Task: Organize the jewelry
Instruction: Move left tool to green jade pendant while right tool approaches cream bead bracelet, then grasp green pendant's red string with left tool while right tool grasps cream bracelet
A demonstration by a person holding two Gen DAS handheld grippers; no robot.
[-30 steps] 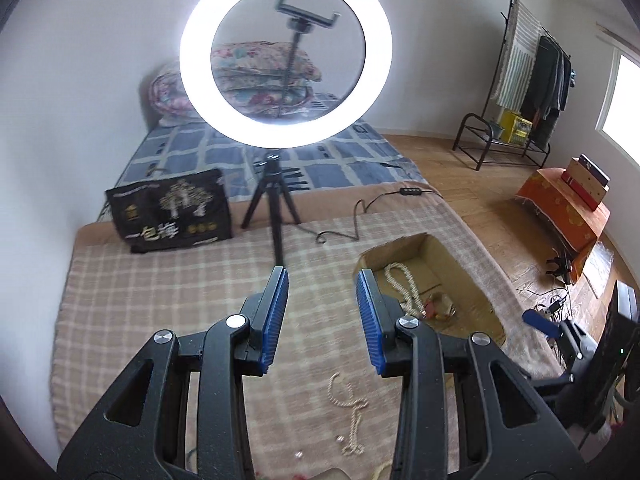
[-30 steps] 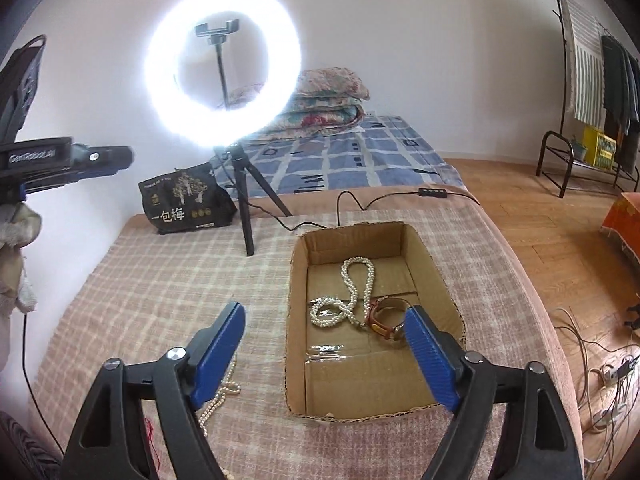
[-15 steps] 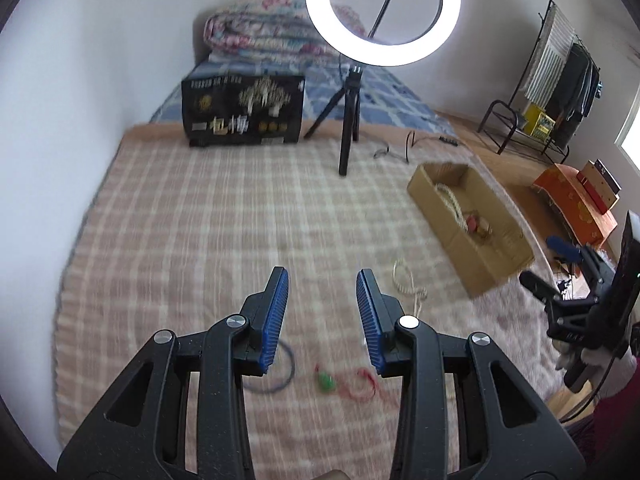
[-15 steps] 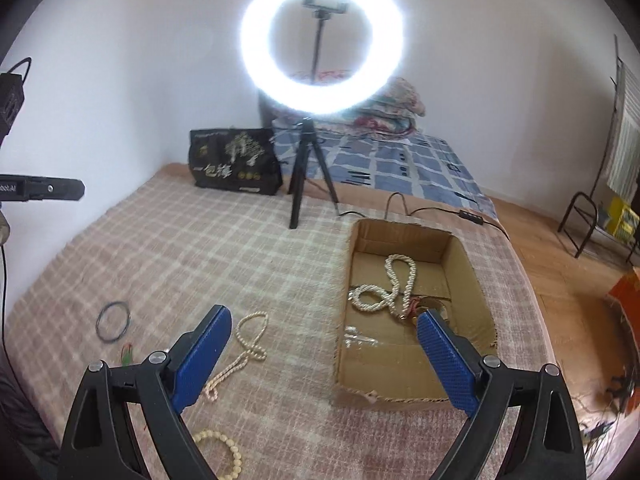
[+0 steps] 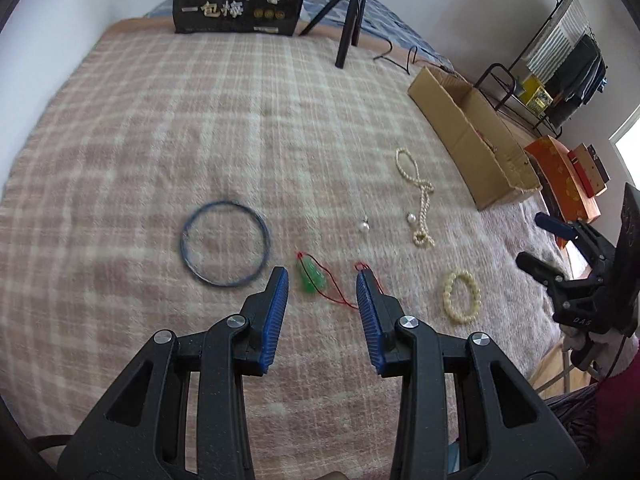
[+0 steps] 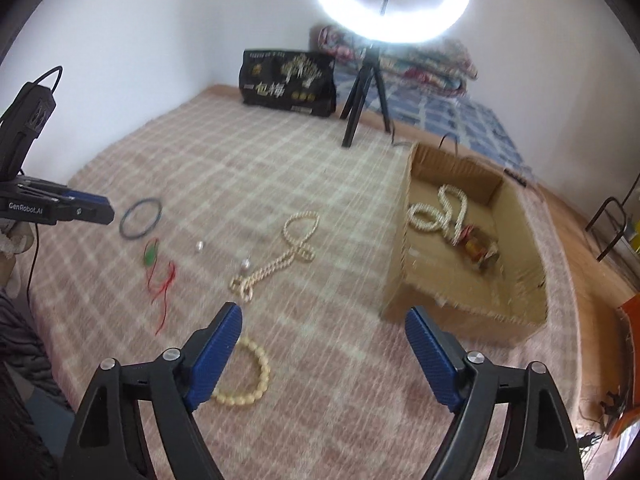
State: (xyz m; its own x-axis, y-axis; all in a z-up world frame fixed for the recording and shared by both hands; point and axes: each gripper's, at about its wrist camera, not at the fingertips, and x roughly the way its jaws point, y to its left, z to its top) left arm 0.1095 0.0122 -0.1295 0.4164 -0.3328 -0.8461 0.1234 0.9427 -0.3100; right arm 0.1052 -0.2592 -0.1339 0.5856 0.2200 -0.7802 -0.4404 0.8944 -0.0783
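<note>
While both tongs hang empty above the blanket (image 5: pixel 160 128), the left gripper (image 5: pixel 322 280) has swung down in the last second from facing the ring light (image 6: pixel 390 0) to facing the loose jewelry. Its jaws are spread, and the green pendant (image 5: pixel 311 278) on its red cord (image 5: pixel 340 298) lies between and just ahead of the tips, on the blanket. To the pendant's left lies a blue ring (image 5: pixel 224 242). Farther ahead are a small pearl (image 5: pixel 364 227) and a long pearl necklace (image 5: pixel 418 196), and to the right a cream bead bracelet (image 5: pixel 461 296).

The right gripper (image 6: pixel 323 320) is spread wide too, holding nothing. It has drawn back from the box (image 6: pixel 396 280), so that the bracelet now sits just under its left finger (image 6: pixel 218 354). The cardboard box stands to the right on the blanket, with a pearl strand (image 6: pixel 436 216) and a small reddish piece already inside.

The change suggests sorting is partly done: two pieces are boxed and at least five remain outside. The left gripper looks lined up for the pendant and the right for the bracelet.
</note>
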